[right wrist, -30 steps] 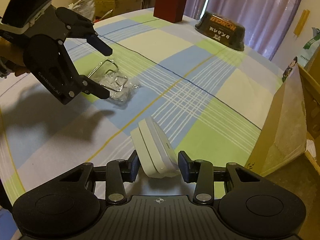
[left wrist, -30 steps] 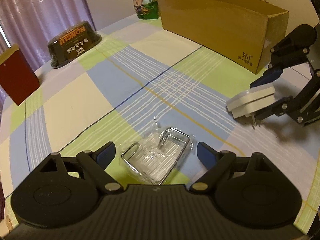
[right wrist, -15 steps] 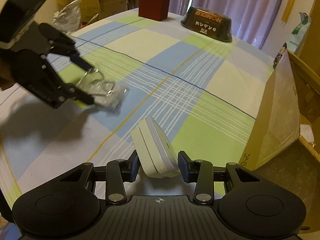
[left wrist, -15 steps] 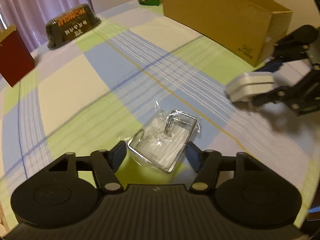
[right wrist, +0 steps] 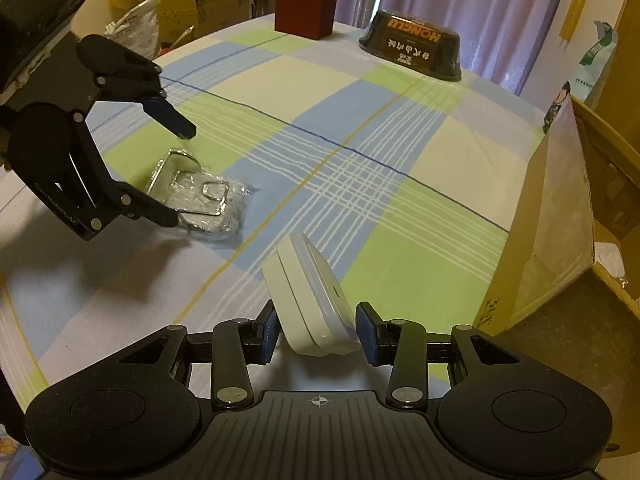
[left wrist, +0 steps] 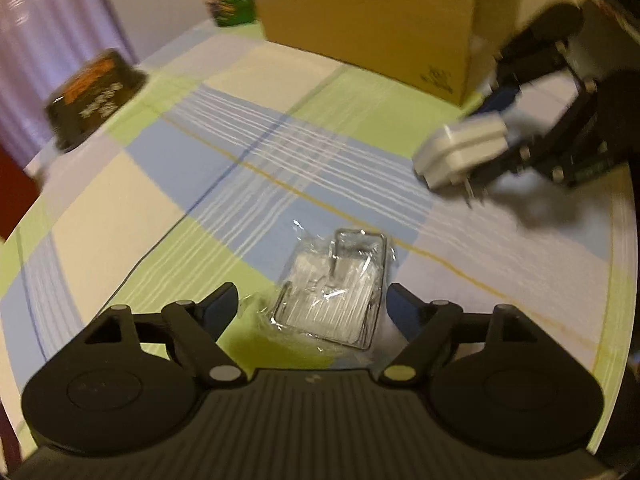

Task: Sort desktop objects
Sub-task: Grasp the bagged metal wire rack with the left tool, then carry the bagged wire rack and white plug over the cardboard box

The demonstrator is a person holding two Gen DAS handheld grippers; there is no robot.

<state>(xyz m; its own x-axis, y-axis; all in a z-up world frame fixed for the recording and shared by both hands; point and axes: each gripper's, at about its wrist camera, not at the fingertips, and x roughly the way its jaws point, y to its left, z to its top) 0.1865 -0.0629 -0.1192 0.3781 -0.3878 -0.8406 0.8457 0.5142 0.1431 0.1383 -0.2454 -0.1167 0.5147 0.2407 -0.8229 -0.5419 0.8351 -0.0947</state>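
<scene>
My left gripper [left wrist: 312, 306] had moved in since the earlier frame: its fingers stood apart on either side of the wrapped wire rack [left wrist: 340, 292], low in the centre of the left view on the checked tablecloth [left wrist: 160, 184]. My right gripper [right wrist: 316, 330] stayed clamped on the white plug adapter [right wrist: 308, 300], which had risen nearer the cardboard box [right wrist: 560, 216] at right.

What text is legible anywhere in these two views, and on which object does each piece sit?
"HONGLU", printed upside down: black container.
White characters below it: not readable.
"CenRobot.AI", roughly: left gripper, small.
Cardboard box mark: blurred, unreadable.
Green bag print: too small.
</scene>
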